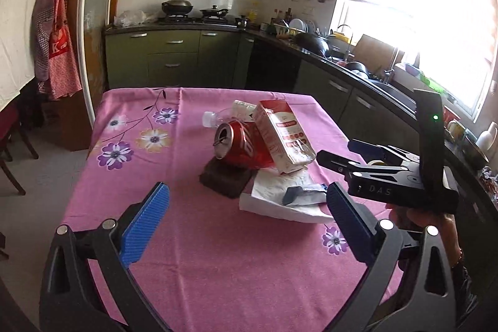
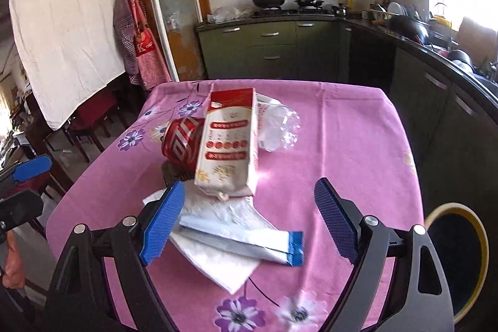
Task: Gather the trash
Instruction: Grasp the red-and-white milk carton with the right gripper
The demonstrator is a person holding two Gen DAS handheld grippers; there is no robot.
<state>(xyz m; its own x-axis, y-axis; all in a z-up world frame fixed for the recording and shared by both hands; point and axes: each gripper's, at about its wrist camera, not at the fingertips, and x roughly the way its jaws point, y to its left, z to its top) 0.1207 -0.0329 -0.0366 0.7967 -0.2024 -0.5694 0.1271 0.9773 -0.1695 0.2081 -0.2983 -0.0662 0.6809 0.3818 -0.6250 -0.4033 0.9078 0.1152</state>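
A heap of trash lies mid-table on the pink flowered cloth point(image 1: 202, 276): a dented red can point(image 1: 239, 145) on its side on a brown pad point(image 1: 225, 181), and a red-and-white carton point(image 1: 280, 136) leaning on it. A clear plastic bottle point(image 1: 224, 111) lies behind. In front, a blue-and-silver wrapper point(image 2: 249, 241) rests on a white napkin point(image 2: 218, 266). My left gripper point(image 1: 249, 187) is open and empty, short of the heap. My right gripper point(image 2: 249, 182) is open and empty, hovering over the wrapper and napkin. Each gripper shows in the other's view: right point(image 1: 336, 150), left point(image 2: 42, 179).
A round bin point(image 2: 457, 263) with a yellow rim and dark inside stands beside the table's right edge. Dark wooden chairs point(image 2: 90, 117) stand to the left. Green kitchen cabinets and a cluttered counter point(image 1: 358, 67) run behind and along the right.
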